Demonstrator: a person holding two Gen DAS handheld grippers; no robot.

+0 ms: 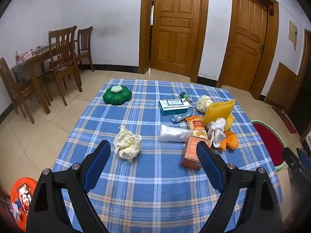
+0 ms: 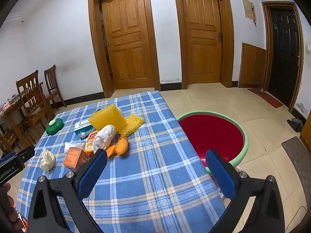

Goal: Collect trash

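A table under a blue plaid cloth (image 1: 147,184) holds scattered trash. A crumpled cream paper ball (image 1: 127,143) lies just ahead of my left gripper (image 1: 153,149), which is open and empty. An orange carton (image 1: 191,152) sits by its right finger. Further back lie a clear plastic bag (image 1: 174,133), an orange snack packet (image 1: 197,127), white wrapping (image 1: 216,131), orange peel (image 1: 231,138), yellow foam net (image 1: 218,110) and a second paper ball (image 1: 204,103). My right gripper (image 2: 157,159) hovers open and empty over the table's right edge, near the carton (image 2: 74,158).
A red basin with a green rim (image 2: 245,136) stands on the floor right of the table. A green flower-shaped box (image 1: 117,95), a teal-white box (image 1: 174,106) and a blue toy (image 1: 180,116) sit at the back. Wooden chairs (image 1: 62,58) stand left. An orange bin (image 1: 21,200) is low left.
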